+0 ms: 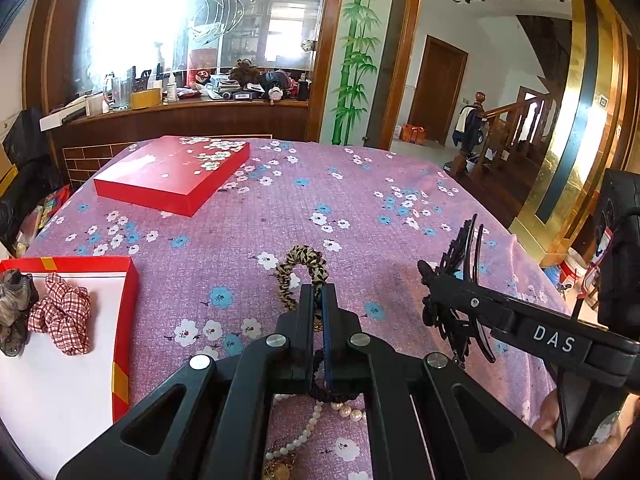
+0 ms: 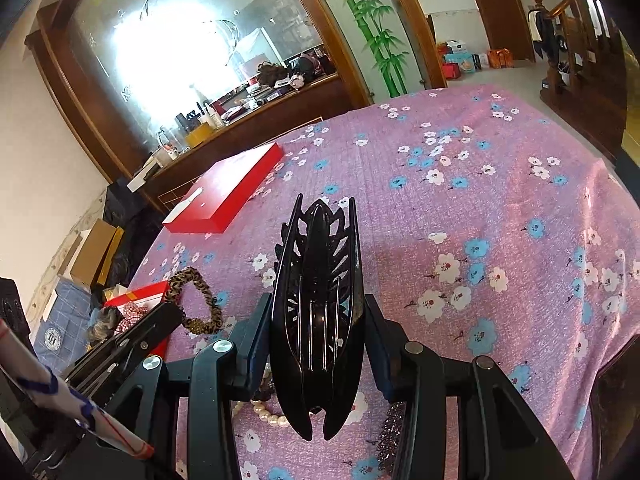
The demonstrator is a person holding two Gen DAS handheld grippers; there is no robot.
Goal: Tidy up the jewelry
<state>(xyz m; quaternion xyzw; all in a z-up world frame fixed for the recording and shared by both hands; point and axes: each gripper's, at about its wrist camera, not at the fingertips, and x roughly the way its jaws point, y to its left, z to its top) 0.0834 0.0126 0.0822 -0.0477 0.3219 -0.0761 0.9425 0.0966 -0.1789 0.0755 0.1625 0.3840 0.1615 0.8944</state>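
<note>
My left gripper [image 1: 318,294] is shut on a leopard-print scrunchie [image 1: 301,270] and holds it just above the pink floral tablecloth. The scrunchie also shows in the right wrist view [image 2: 196,300]. My right gripper [image 2: 316,320] is shut on a large black hair claw clip [image 2: 318,304], which also shows in the left wrist view [image 1: 460,280]. An open red box with a white floor [image 1: 72,360] at the left holds a red plaid scrunchie [image 1: 60,318] and a grey one [image 1: 14,308]. A pearl necklace [image 1: 320,420] lies under the left gripper.
A closed red lid with white blossoms [image 1: 172,172] lies at the table's far left. A dark beaded piece [image 2: 390,436] lies under my right gripper. Gold jewelry [image 1: 280,466] sits by the pearls. The table edge drops off at the right near a wooden staircase [image 1: 512,132].
</note>
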